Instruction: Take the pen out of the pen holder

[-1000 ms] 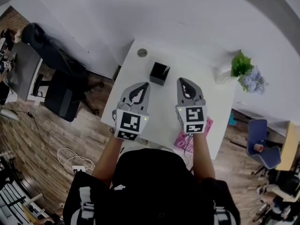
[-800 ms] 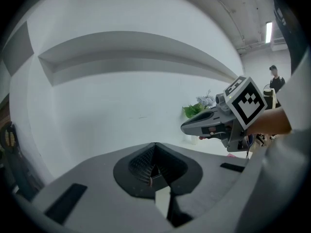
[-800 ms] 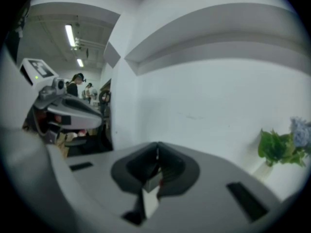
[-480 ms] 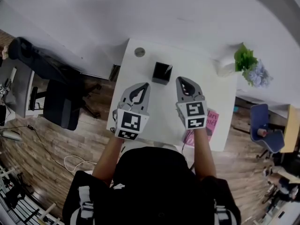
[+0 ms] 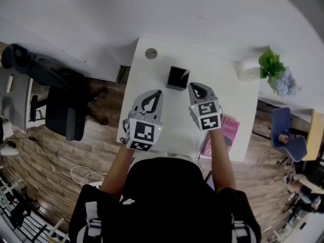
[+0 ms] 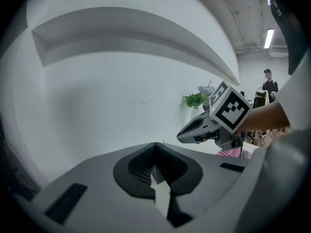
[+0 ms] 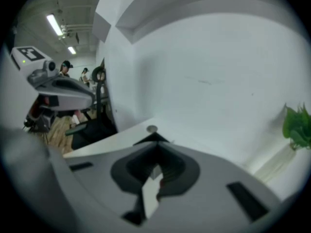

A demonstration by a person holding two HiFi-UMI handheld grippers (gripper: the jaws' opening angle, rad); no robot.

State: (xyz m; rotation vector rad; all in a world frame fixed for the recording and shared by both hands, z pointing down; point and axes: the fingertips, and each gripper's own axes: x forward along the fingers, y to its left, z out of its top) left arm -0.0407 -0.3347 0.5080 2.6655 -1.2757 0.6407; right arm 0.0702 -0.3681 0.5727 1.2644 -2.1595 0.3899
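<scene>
On the white tabletop, the pen stands in the black pen holder near the left claw and right claw, both clenched and empty: apparently the approach step, with one claw needing to open around the pen next.

Even, soft indoor light on the plain white wall, no hard glare. Long ceiling tube lights blow out slightly. Heavy fisheye bending, black vignette in the corners. My grey right hand-held gripper looks soft and smeared; my left gripper view is sharper.
</scene>
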